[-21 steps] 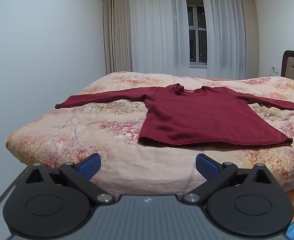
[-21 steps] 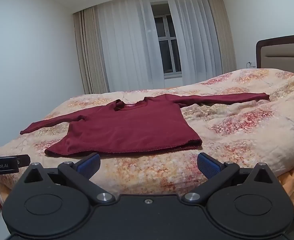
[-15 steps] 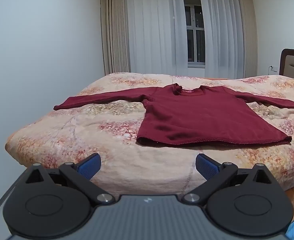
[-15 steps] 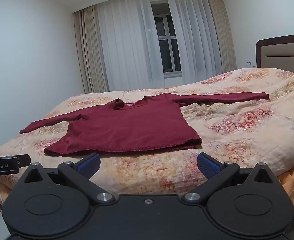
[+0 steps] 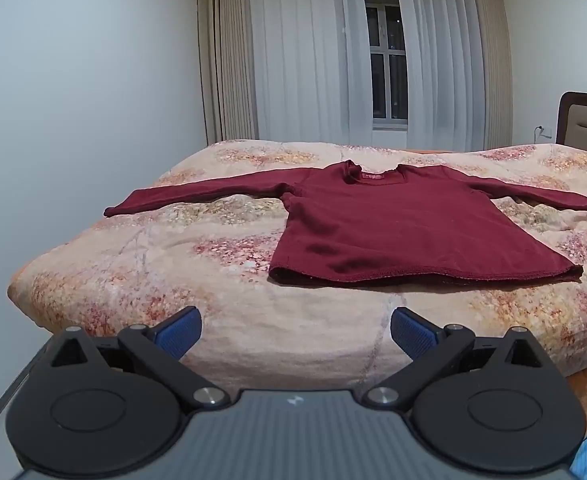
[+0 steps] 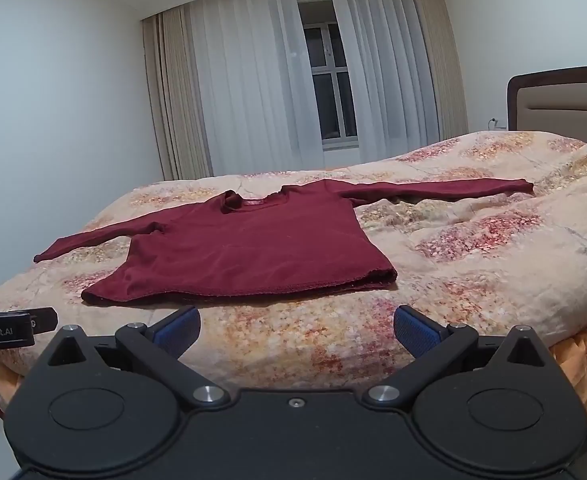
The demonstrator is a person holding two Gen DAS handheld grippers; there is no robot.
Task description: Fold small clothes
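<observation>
Sweater (image 5: 405, 232), dark red and long-sleeved, lies flat on the bed (image 5: 221, 280) ahead of both tools, sleeves spread to either side, hem nearest them. Left tool (image 5: 295, 330) hangs short of the bed edge, blue pads wide apart, empty. Right tool (image 6: 296, 330) likewise gapes empty, sweater ahead and slightly left.
</observation>
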